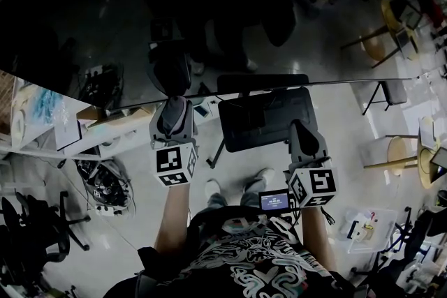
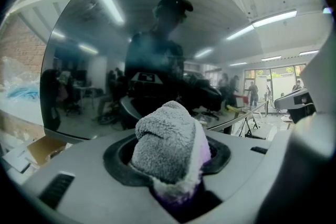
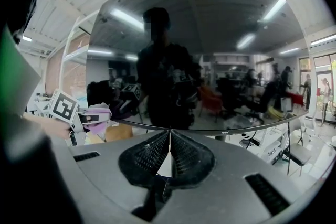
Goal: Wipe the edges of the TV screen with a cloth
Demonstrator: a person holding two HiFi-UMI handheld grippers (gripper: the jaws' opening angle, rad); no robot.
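My left hand-held gripper [image 1: 173, 102] grips a grey cloth [image 2: 167, 144], bunched between its jaws, at the lower edge of the dark TV screen [image 1: 293, 17]; right hand-held gripper [image 3: 169, 150] has its jaws pressed together, nothing between them, held below that edge.

**Screen cropped, jaw tips buried, print unreadable**

The large dark glossy TV screen [image 1: 98, 17] runs off the top and left edges of the head view, so only its lower edge shows there. In the left gripper view, the fluffy grey cloth with a purple underside [image 2: 167, 144] covers the jaw tips of the left gripper [image 1: 172, 102], which is clamped on it. The small white print [image 3: 227, 132] on the screen's lower bezel, lower right of centre in the right gripper view, is too small to read.
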